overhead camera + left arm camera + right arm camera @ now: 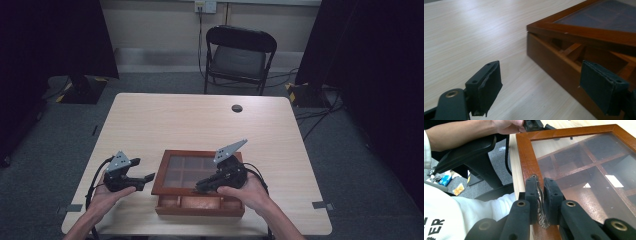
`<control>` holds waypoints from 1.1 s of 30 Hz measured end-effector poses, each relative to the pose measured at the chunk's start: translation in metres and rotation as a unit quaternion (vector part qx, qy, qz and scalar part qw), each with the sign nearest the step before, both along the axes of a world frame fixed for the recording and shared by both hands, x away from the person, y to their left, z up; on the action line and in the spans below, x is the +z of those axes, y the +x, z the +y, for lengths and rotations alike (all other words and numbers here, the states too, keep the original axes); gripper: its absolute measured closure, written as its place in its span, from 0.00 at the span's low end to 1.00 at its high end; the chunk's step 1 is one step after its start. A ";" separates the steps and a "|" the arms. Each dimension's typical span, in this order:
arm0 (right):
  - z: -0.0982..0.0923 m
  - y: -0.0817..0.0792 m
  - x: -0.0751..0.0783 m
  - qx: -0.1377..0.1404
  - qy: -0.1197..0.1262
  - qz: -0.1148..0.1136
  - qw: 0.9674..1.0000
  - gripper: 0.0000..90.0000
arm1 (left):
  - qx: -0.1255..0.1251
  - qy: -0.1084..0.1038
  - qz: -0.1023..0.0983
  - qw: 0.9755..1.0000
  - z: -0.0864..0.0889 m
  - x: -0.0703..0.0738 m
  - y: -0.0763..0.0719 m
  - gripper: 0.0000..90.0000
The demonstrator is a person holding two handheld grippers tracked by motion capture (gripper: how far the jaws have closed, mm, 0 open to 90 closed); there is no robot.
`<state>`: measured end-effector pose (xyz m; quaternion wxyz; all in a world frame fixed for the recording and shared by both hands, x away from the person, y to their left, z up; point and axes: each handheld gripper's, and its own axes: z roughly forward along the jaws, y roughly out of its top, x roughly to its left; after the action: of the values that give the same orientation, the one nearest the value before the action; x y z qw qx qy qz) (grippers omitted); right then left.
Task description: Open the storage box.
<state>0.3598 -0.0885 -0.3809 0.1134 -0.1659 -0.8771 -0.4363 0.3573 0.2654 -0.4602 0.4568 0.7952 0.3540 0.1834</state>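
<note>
A brown wooden box (200,206) with a glass-paned lid (161,175) sits at the table's near edge. The lid is raised a little at the front, and inner dividers (571,50) show through the gap. My right gripper (201,187) is shut on the small metal clasp (539,195) on the lid's front frame (525,157). My left gripper (148,179) is open just left of the box, with its jaws (541,85) wide apart beside the box's side wall (549,60) and nothing between them.
A light wooden table (200,125) has a round cable hole (237,108) at its far side. A black folding chair (240,52) stands beyond it. Dark curtains hang at both sides. An office chair's arm (466,150) lies near the person's side.
</note>
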 end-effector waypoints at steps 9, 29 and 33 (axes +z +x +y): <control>0.000 0.002 0.004 0.004 -0.001 -0.002 1.000 0.92 | -0.025 -0.006 -0.013 1.000 -0.013 0.002 -0.002 0.19; -0.002 0.006 0.014 -0.011 0.000 -0.024 1.000 0.79 | -0.031 -0.014 -0.049 0.998 -0.023 0.011 -0.012 0.19; -0.006 0.006 0.014 -0.022 0.001 -0.028 0.999 0.63 | -0.034 -0.017 -0.052 0.998 -0.022 0.011 -0.011 0.19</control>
<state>0.3663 -0.0948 -0.3666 0.0796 -0.1727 -0.8758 -0.4437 0.3462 0.2429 -0.4488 0.4942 0.7884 0.3053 0.2024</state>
